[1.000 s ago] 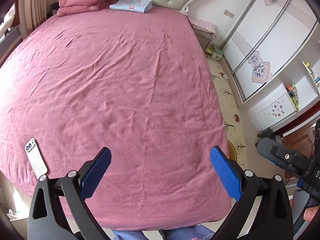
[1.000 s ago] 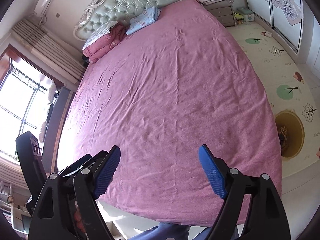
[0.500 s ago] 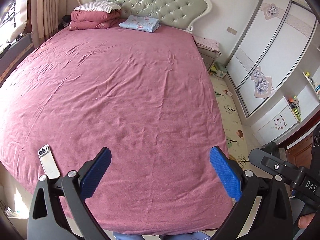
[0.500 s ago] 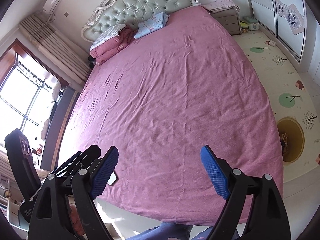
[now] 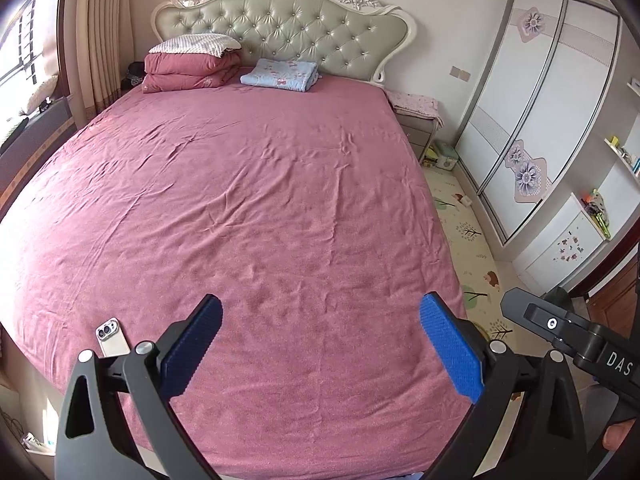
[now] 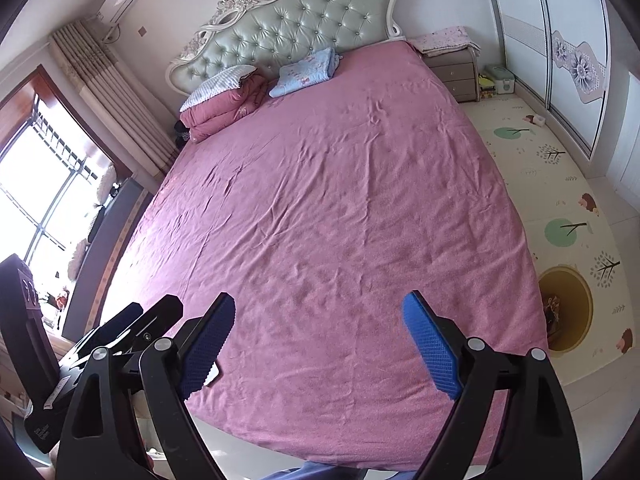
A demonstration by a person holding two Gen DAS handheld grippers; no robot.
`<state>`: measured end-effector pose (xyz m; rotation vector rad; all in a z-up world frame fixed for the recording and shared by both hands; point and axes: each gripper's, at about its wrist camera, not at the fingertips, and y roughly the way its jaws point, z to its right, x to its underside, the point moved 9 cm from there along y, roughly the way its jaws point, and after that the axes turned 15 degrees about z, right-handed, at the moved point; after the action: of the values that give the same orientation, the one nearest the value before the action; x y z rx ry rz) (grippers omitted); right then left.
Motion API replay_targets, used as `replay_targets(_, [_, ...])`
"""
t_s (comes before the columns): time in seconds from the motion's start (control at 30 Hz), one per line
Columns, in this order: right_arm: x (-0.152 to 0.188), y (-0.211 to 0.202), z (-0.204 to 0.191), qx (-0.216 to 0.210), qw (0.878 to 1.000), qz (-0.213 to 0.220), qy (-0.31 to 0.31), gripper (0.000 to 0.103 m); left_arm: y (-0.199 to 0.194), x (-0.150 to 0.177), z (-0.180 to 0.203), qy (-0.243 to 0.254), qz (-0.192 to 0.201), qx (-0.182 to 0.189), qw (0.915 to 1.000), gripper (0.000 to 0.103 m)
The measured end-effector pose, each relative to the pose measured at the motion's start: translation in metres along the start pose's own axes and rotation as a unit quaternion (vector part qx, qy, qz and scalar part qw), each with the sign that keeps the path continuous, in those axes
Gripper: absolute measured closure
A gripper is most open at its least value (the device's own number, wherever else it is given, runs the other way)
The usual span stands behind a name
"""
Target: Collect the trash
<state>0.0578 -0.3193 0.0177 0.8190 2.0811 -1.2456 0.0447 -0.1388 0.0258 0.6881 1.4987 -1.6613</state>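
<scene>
A: Where do we stand on trash?

B: We see a round yellow bin (image 6: pixel 576 312) on the patterned play mat (image 6: pixel 560 184), right of the pink-sheeted bed (image 5: pixel 260 200); dark scraps inside, too small to identify.

A: Jaws?

B: Left gripper (image 5: pixel 320 344) spread wide, empty. Right gripper (image 6: pixel 318 342) just widened, nothing between. White phone (image 5: pixel 112 338) lies at the bed's near-left edge.

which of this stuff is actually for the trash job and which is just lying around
For the job:
- yellow bin on the play mat, something already inside
- small item by the wardrobe, maybe litter, too small to tell

Just lying about:
- phone at the bed corner
- folded pink quilt with pillow
- folded blue blanket
- green box beside the nightstand
</scene>
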Motion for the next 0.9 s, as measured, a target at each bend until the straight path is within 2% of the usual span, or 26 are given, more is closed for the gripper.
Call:
replay_targets(0.17, [-0.0069,-0.0046,-0.0052,-0.001,1.000,0.016,-0.019,0.020,0.0020,-0.0033,0.0025,0.003,0.001,0.006,1.0000,0.004])
replay_targets(0.4, [-0.0092,-0.0070,0.0020,0.006,1.000,0.023,-0.006,0.019,0.0005,-0.0085,0.0079,0.002,0.013,0.028,0.9995,0.004])
replay_targets(0.9, [-0.0088,-0.0048,0.0040,0.008,1.000,0.020,-0.002,0.018,0.0059,-0.0072,0.0020,-0.010,0.008,0.020,0.9997,0.004])
